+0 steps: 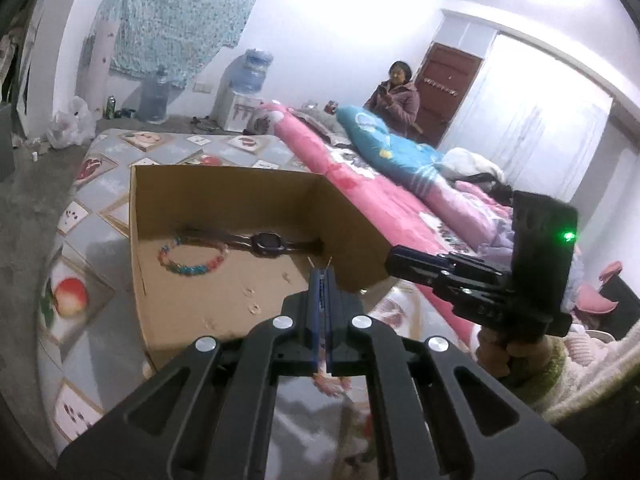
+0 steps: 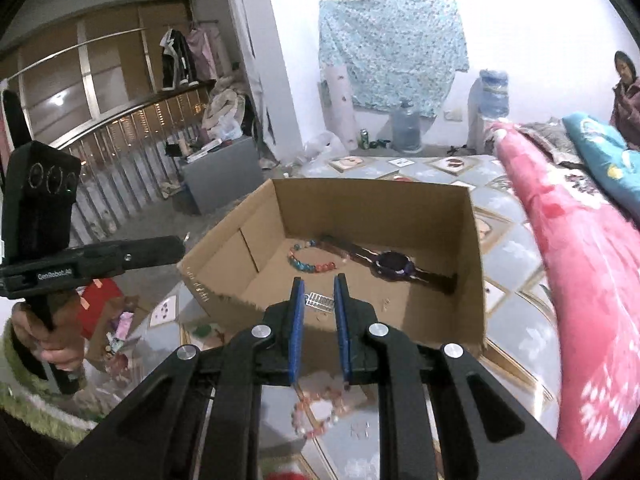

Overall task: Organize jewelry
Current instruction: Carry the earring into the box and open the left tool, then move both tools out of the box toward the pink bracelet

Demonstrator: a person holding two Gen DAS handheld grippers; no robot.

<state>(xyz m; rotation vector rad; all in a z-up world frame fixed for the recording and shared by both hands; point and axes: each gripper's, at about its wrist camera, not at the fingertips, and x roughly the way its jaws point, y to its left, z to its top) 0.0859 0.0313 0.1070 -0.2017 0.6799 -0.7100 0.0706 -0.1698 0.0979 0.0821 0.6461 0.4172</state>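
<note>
A cardboard box (image 2: 472, 240) sits on a bed (image 2: 516, 280). Inside lie a bead bracelet (image 2: 310, 264) and a watch (image 2: 394, 266). The left gripper (image 1: 320, 270) has its jaws pressed together on a thin pin (image 1: 320, 263). The right gripper (image 2: 319, 286) pinches a small clip (image 2: 319, 302) above the box's near edge. A pink bracelet (image 2: 316, 416) lies on the bed near the box. Risk: these tiny pieces could slip from either grip and vanish into the patterned bedding.
</note>
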